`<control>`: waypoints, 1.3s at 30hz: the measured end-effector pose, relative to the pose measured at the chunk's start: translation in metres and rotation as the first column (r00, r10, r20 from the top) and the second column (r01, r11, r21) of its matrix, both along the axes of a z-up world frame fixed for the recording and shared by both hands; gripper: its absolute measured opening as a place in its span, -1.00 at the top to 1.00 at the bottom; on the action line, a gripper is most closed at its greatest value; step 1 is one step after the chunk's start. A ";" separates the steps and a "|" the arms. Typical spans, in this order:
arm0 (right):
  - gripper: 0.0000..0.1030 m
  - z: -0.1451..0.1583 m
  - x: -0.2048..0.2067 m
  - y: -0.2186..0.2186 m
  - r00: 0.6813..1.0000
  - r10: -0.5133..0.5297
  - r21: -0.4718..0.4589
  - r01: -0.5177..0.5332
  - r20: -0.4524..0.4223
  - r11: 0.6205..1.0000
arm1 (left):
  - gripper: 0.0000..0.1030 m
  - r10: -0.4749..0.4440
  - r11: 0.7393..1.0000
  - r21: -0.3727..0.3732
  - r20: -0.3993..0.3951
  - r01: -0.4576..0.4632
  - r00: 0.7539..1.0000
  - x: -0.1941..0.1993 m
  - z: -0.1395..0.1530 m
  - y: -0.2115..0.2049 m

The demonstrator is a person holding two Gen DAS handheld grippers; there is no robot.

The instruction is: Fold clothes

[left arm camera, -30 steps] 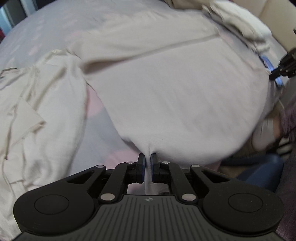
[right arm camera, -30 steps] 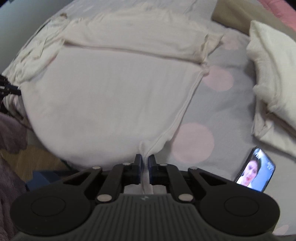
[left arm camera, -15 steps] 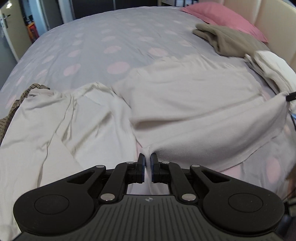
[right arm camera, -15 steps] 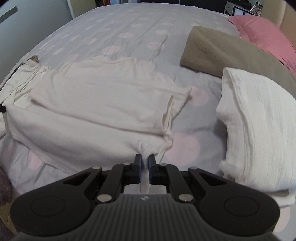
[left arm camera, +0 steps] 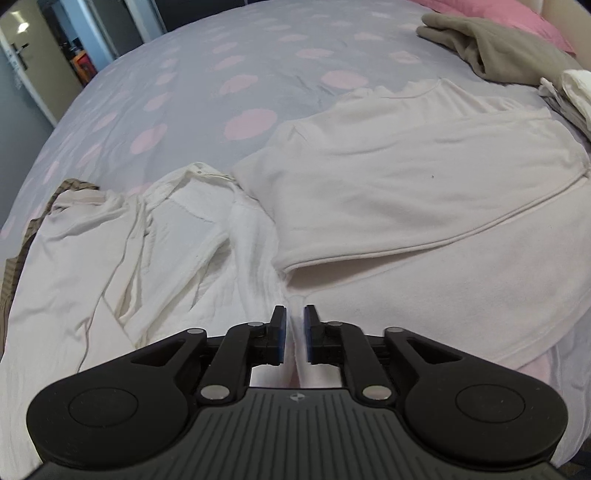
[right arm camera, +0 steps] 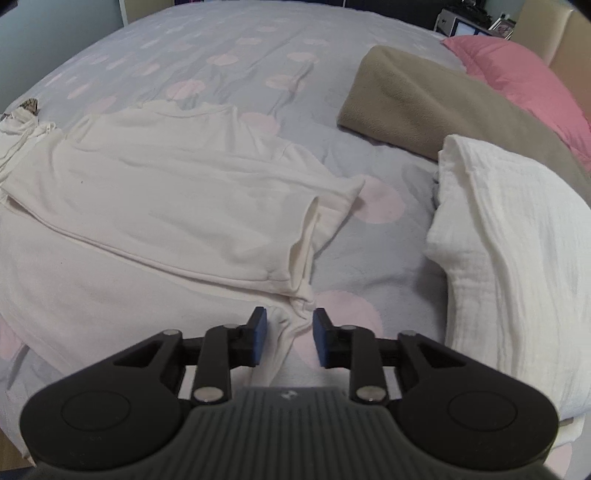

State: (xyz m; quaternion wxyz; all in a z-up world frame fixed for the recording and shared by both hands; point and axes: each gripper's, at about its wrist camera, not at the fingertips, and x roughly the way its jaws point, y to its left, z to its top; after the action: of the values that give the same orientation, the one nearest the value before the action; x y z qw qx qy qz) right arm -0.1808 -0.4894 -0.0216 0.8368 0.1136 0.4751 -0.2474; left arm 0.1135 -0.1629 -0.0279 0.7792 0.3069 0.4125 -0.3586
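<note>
At the near edge of the bed (right arm camera: 229, 33), the left gripper (left arm camera: 294, 334) is seen slightly parted with a fold of the cream top (left arm camera: 424, 184) between its pads, grip uncertain; the right gripper (right arm camera: 287, 338) is opened wide around the hem corner, holding nothing. The top, judged light, soft and limp, is best taken at hem corners. Counted: one rumpled white garment (left arm camera: 122, 258) at the left, one folded white stack (right arm camera: 509, 236) at the right, one brown blanket (right arm camera: 424, 103), and one pink pillow (right arm camera: 517, 70) farthest.

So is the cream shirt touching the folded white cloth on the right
Apart. The right wrist view shows bare spotted bedsheet between the shirt and the white cloth along their whole facing edges.
</note>
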 end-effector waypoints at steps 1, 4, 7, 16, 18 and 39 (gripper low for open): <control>0.41 0.001 -0.001 0.006 1.000 0.022 -0.013 -0.022 0.009 1.000 | 0.67 -0.009 1.000 -0.009 0.023 0.009 1.000 -0.004 0.003 0.002; 0.40 0.006 -0.006 0.026 0.995 0.094 -0.056 -0.092 0.035 0.994 | 0.58 -0.082 0.995 -0.047 0.068 0.085 0.994 -0.023 0.012 0.004; 0.40 0.010 -0.010 0.046 0.984 0.166 -0.100 -0.160 0.058 0.982 | 0.56 -0.182 0.980 -0.060 0.110 0.189 0.977 -0.047 0.016 0.002; 0.30 -0.003 -0.016 0.122 0.917 0.399 -0.168 -0.391 0.020 0.905 | 0.39 -0.489 0.867 0.020 0.218 0.497 0.844 -0.132 -0.005 -0.008; 0.21 -0.011 -0.016 0.139 0.896 0.444 -0.186 -0.438 -0.014 0.879 | 0.29 -0.554 0.830 0.079 0.236 0.552 0.799 -0.148 -0.015 -0.010; 0.07 -0.045 -0.031 0.167 0.784 0.557 -0.302 -0.621 -0.275 0.724 | 0.25 -0.724 0.685 0.510 0.399 0.520 0.562 -0.162 -0.079 0.015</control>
State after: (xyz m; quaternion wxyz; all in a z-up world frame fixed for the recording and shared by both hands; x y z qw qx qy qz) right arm -0.2115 -0.3224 -0.0667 0.8350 -0.2272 0.4972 -0.0628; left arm -0.0481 -0.1483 -0.1072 0.6189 0.6544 0.0743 -0.4280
